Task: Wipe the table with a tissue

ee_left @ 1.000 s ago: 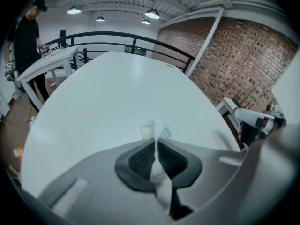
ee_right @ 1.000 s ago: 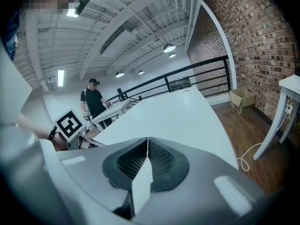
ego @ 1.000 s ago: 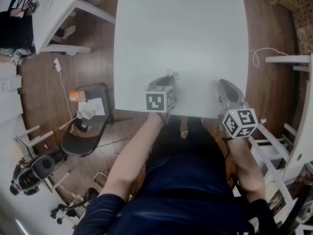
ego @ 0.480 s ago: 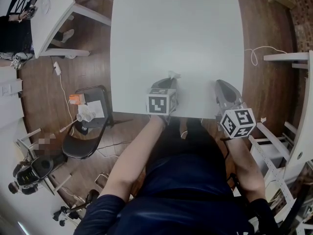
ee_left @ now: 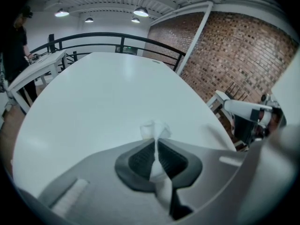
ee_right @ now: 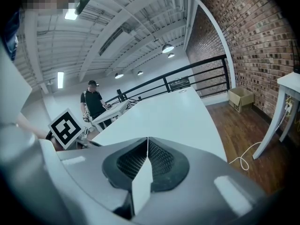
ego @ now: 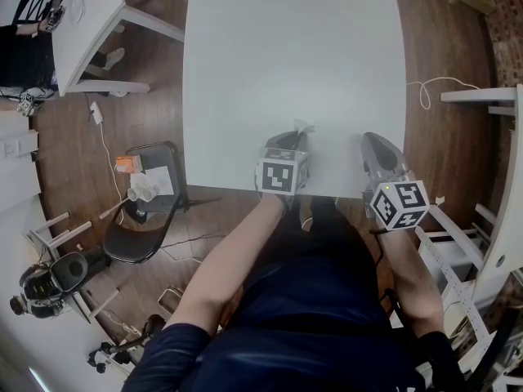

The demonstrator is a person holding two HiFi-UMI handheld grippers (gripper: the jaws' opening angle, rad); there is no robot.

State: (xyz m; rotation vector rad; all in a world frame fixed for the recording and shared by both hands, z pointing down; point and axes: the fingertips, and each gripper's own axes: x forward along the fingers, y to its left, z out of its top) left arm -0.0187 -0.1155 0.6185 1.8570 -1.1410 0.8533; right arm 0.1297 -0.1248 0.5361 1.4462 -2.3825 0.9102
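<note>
Pinching tissue (ee_left: 155,129), left claw (ee_left: 155,143); right claw (ee_right: 147,142) closed.

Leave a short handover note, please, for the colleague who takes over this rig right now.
Left tool: shut on the tissue, whose white tuft pokes out past the jaws, over the near edge of the white table.
Right tool: shut with nothing in it, over the table's near right corner.
Done: the tissue is gripped and at the tabletop. How much has been wiped cannot be told; no dirt or streaks show.
Left: wipe across the tabletop, most of which lies ahead of the tissue.
</note>
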